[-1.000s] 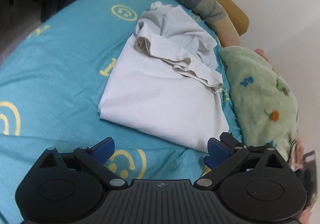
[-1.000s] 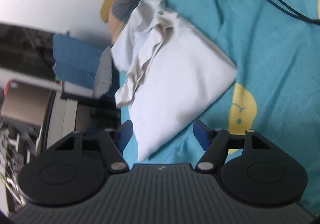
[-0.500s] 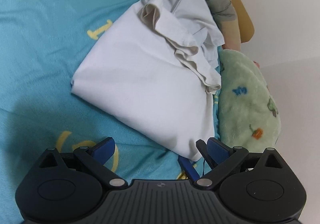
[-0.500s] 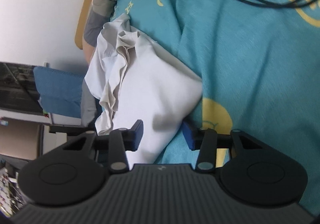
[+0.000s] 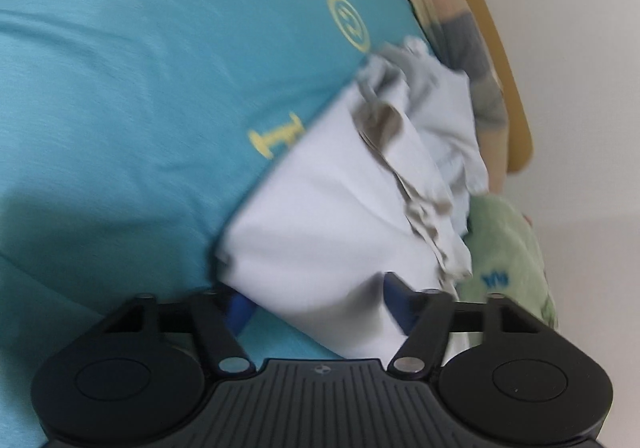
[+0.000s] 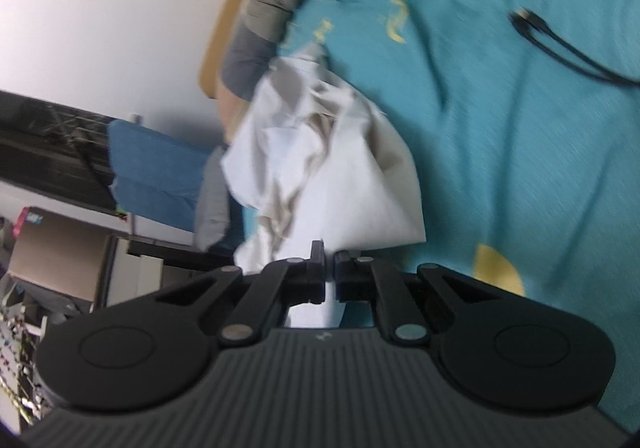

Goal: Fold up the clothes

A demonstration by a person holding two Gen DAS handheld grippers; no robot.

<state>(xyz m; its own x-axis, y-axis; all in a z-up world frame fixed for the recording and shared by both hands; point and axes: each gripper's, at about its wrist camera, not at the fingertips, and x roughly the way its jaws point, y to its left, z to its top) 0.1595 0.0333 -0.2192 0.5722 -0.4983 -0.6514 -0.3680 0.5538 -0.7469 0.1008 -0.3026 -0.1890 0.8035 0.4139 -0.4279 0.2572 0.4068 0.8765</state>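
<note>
A white garment [image 5: 320, 207], roughly folded with a rumpled beige-grey layer on top, lies on the teal bedsheet [image 5: 140, 87]. My left gripper [image 5: 316, 300] straddles its near corner. The jaws are closing with the cloth between the blue pads [image 5: 240, 308], and I see no firm pinch. In the right wrist view the same garment [image 6: 340, 183] bunches up ahead of my right gripper [image 6: 329, 260], which is shut on its near edge. White cloth shows just above and below the closed black fingers [image 6: 316, 276].
A green fleece blanket [image 5: 508, 248] lies right of the garment, a striped pillow [image 5: 468, 47] and wooden headboard [image 5: 504, 67] behind it. A black cable [image 6: 560, 47] rests on the sheet [image 6: 520, 167]. Beyond the bed's edge are blue fabric [image 6: 152, 163] and a cardboard box [image 6: 52, 252].
My left gripper dropped onto the garment's corner and its jaws narrowed around the cloth. My right gripper went from open to shut on the garment's edge, and the cloth has bunched up.
</note>
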